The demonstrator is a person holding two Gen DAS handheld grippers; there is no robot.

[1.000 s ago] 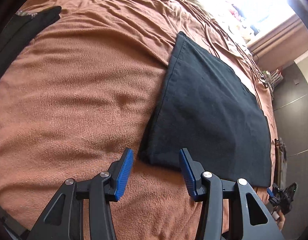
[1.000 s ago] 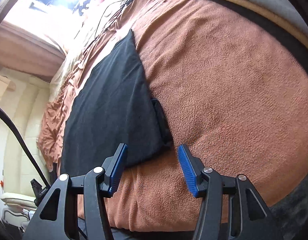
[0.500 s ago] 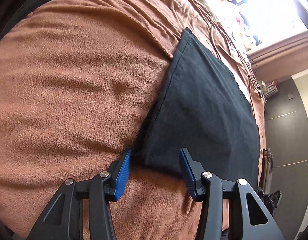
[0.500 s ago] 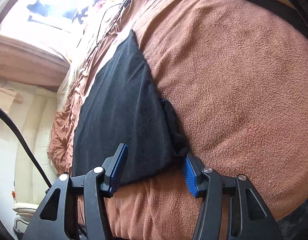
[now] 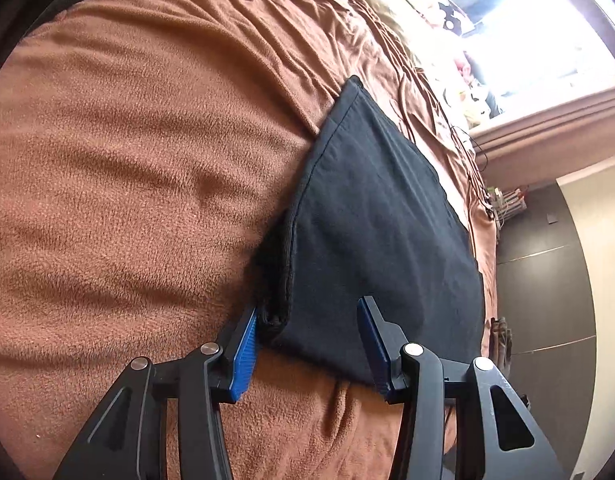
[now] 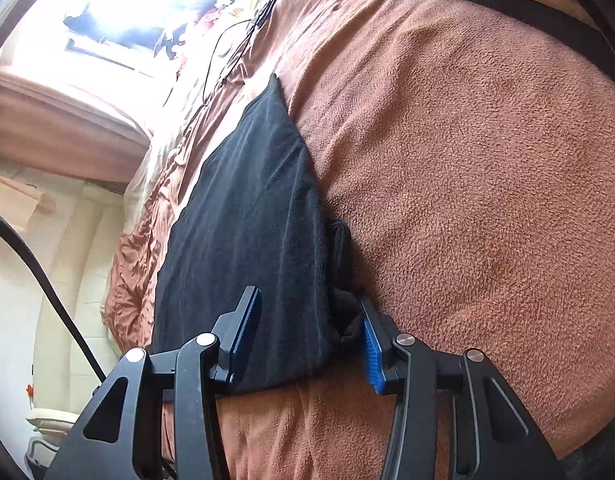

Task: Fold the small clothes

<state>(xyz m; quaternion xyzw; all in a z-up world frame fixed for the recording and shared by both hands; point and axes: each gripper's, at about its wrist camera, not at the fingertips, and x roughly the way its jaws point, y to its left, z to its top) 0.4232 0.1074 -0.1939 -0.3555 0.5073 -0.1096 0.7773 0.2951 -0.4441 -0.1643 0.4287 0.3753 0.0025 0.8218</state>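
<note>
**Now: two claws at the near corners of a folded dark garment**

Largest in both views is the bed, covered by a brown fleece blanket (image 5: 139,184) whose nap is smooth near the cameras and creased farther off. A bright window (image 6: 119,12) with a pale curtain lies beyond the far end of the bed. On the blanket rests the folded black fabric garment (image 5: 371,220), a flat, roughly rectangular piece; its layered side edges are visible, and it reaches toward the near edge of the bed. The left claw (image 5: 307,344) straddles the garment's near left corner: its left blue pad touches the bunched cloth edge, while the right pad stands over the flat cloth, with a visible gap. The right claw (image 6: 311,340) straddles the near right corner in mirror fashion, its right pad against a lump of folded cloth. Both claws have just been narrowing, with cloth between the jaws, neither yet pinching it. A thin black cable (image 6: 223,52) lies near the window.
</note>
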